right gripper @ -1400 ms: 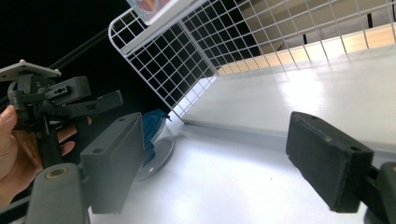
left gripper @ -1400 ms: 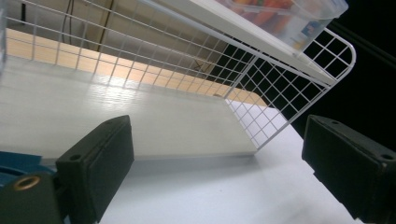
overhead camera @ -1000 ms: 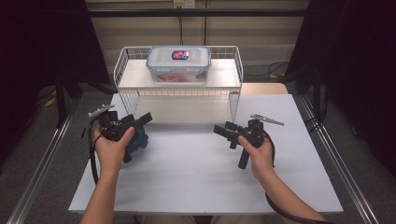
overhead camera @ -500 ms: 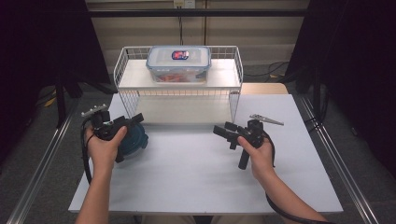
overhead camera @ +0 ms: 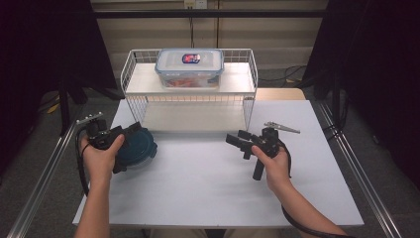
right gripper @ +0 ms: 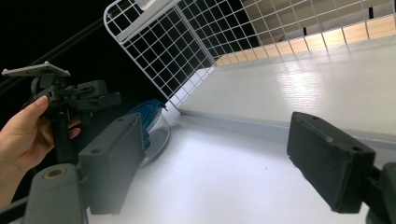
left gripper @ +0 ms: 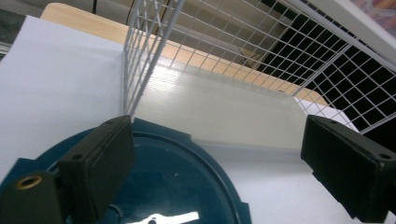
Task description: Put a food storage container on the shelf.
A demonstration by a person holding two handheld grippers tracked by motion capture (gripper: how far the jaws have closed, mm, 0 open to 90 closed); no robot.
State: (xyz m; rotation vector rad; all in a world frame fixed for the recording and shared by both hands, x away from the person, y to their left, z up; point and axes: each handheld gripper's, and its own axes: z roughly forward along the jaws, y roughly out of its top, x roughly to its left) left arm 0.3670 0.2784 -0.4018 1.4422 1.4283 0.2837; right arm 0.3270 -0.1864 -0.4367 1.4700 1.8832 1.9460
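- High view is showing the left gripper point(overhead camera: 130, 134) hanging over a round dark-teal container point(overhead camera: 138, 148) that is sitting on the white table point(overhead camera: 208, 188), just in front of the left front leg of the white wire rack point(overhead camera: 190, 94).
- Left gripper view is showing those jaws standing wide apart with nothing between the pads; one jaw is sitting above the container's dark-teal lid point(left gripper: 173, 182), the other is reaching past its rim toward the rack's lower shelf.
- Right gripper point(overhead camera: 241, 143) is waiting in front of the rack's right half, well apart from the container; in the right gripper view its jaws are standing wide and bare as well.
- A clear lidded food box point(overhead camera: 189, 67) is resting on the rack's top shelf, untouched.
- Judging from this, the step in hand is closing in on the teal container for a grasp, and no contact is showing yet.
- To do it well, I would be centring the jaws so the rim or a lid tab is lying squarely between both pads before squeezing.
- I would be keeping the far jaw clear of the rack's leg and mesh, which are standing just behind the container.
- Coming down level is mattering too; a tilted bite on a smooth round lid is likely to slip or push the container toward the rack.
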